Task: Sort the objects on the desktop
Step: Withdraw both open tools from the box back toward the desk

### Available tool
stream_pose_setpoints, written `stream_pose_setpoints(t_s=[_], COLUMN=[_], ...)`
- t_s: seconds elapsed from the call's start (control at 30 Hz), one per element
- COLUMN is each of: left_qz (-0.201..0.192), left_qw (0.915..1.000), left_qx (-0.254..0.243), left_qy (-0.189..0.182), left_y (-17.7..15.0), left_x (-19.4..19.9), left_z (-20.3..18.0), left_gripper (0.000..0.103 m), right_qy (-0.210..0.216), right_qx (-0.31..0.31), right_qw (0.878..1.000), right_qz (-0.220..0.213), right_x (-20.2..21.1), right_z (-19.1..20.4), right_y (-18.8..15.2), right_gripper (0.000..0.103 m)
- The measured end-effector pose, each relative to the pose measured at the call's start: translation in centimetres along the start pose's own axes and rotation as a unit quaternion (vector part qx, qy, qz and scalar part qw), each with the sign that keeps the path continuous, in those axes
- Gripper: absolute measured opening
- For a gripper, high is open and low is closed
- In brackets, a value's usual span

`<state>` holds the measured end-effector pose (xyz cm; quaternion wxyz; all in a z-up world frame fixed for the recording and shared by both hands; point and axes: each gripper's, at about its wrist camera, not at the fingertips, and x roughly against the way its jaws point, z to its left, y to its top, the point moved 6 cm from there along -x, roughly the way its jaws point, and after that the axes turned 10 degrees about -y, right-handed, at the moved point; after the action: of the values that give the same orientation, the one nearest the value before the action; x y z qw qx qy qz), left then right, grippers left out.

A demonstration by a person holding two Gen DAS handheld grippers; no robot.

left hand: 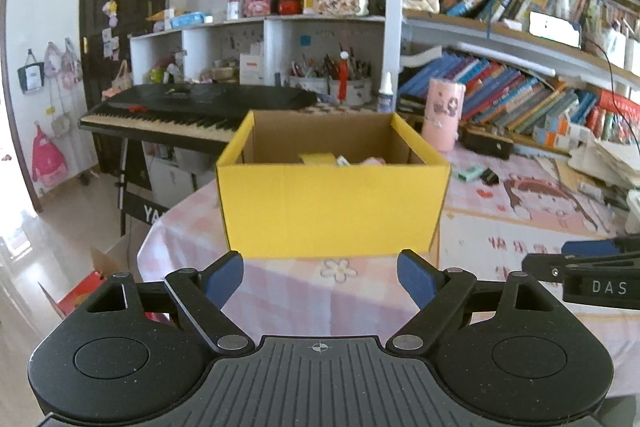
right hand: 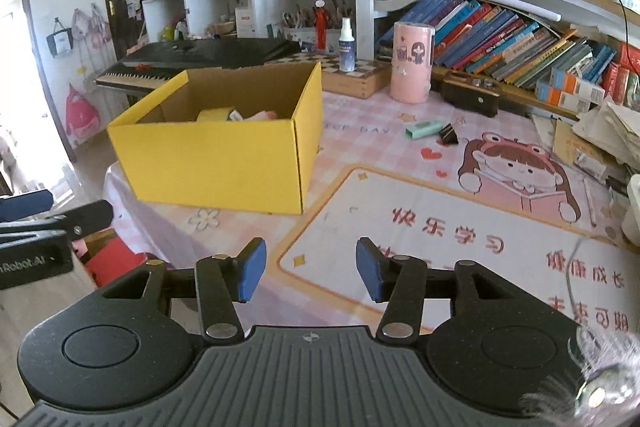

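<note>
A yellow cardboard box (left hand: 332,211) stands open on the pink desk mat; it also shows in the right wrist view (right hand: 216,163). Inside lie a roll of yellow tape (right hand: 214,115) and a pink item (right hand: 264,115). A mint green highlighter (right hand: 423,129) and a black binder clip (right hand: 449,134) lie on the mat right of the box. My left gripper (left hand: 320,281) is open and empty just in front of the box. My right gripper (right hand: 310,275) is open and empty over the mat, nearer than the highlighter and clip.
A pink cylindrical holder (right hand: 412,61), a spray bottle (right hand: 346,45) on a wooden chess box (right hand: 352,77) and a black case (right hand: 472,95) stand behind. Books fill the shelves (right hand: 520,43) at right. A keyboard piano (left hand: 192,111) sits behind the box. Papers (right hand: 608,135) pile at right.
</note>
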<state>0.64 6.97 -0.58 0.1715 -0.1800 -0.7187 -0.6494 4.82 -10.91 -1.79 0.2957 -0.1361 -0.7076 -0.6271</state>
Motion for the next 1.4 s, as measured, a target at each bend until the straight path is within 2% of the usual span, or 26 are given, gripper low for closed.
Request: stream_pose_setpoints(t_s=[0.27, 0.43, 0.53, 0.9, 1.07, 1.4], left_qz=[0.024, 0.033, 0.036, 0.051, 0.055, 0.068], left_qw=[0.9992, 0.9986, 0.9982, 0.9954, 0.9940, 0.9910], left_qx=[-0.028, -0.030, -0.030, -0.042, -0.048, -0.054], left_qy=[-0.017, -0.030, -0.036, -0.070, -0.081, -0.101], left_y=[-1.1, -1.5, -1.8, -2.0, -1.8, -1.3], left_x=[0.3, 0.3, 0.3, -1.1, -2.2, -4.8], left_z=[-1.2, -1.6, -1.9, -3.5, -4.7, -8.2], left_gripper=[0.086, 0.087, 0.092, 0.093, 0.094, 0.095], right_qy=[-0.013, -0.024, -0.032, -0.055, -0.064, -0.079], right_qx=[-0.007, -0.007, -0.010, -0.024, -0.027, -0.033], right_qw=[1.000, 0.999, 0.999, 0.997, 0.996, 0.994], right_qz=[0.019, 0.025, 0.029, 0.043, 0.049, 0.062], right_x=[0.9, 1.3, 1.5, 1.2, 0.7, -0.5], right_z=[0.2, 0.0, -0.3, -1.8, -3.0, -6.7], right_y=[-1.6, -2.3, -2.7, -3.3, -3.5, -3.2], right_gripper=[0.059, 0.064, 0.066, 0.073, 0.079, 0.081])
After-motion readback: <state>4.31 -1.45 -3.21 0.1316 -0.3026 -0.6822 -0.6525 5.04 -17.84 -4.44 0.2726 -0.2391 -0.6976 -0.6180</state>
